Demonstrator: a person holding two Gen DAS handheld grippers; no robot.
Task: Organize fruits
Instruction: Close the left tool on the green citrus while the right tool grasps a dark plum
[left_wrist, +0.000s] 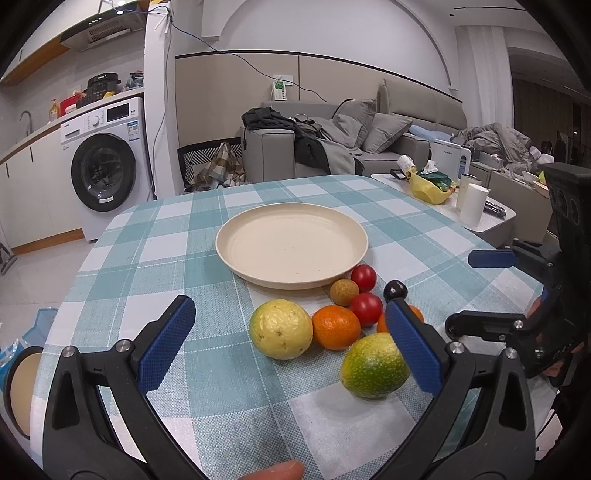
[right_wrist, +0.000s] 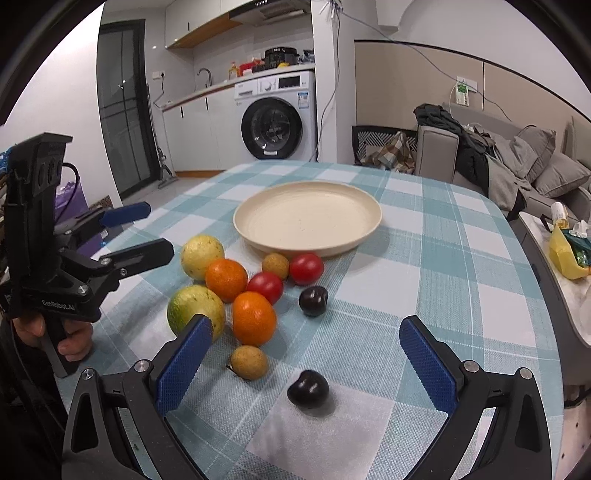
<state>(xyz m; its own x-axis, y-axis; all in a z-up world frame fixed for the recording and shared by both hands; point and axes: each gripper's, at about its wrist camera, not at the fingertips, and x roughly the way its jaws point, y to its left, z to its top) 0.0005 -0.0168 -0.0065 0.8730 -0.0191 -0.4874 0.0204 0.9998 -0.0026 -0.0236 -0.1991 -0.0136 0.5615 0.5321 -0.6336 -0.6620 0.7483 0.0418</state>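
An empty cream plate (left_wrist: 291, 243) (right_wrist: 307, 218) sits mid-table. Fruits lie in front of it: a yellow guava (left_wrist: 280, 329) (right_wrist: 202, 257), a green guava (left_wrist: 373, 365) (right_wrist: 195, 309), two oranges (left_wrist: 336, 327) (right_wrist: 254, 318), two red tomatoes (left_wrist: 365, 308) (right_wrist: 306, 268), brown longans (left_wrist: 344, 292) (right_wrist: 249, 362) and dark cherries (left_wrist: 395, 291) (right_wrist: 308, 393). My left gripper (left_wrist: 291, 347) is open and empty, with the yellow guava between its fingers. My right gripper (right_wrist: 306, 365) is open and empty, around a cherry and a longan.
The table wears a blue-and-white checked cloth (left_wrist: 177, 240). A white side table (left_wrist: 454, 199) with a yellow bag and cups stands to the right. A grey sofa (left_wrist: 332, 147) and a washing machine (left_wrist: 107, 166) stand behind.
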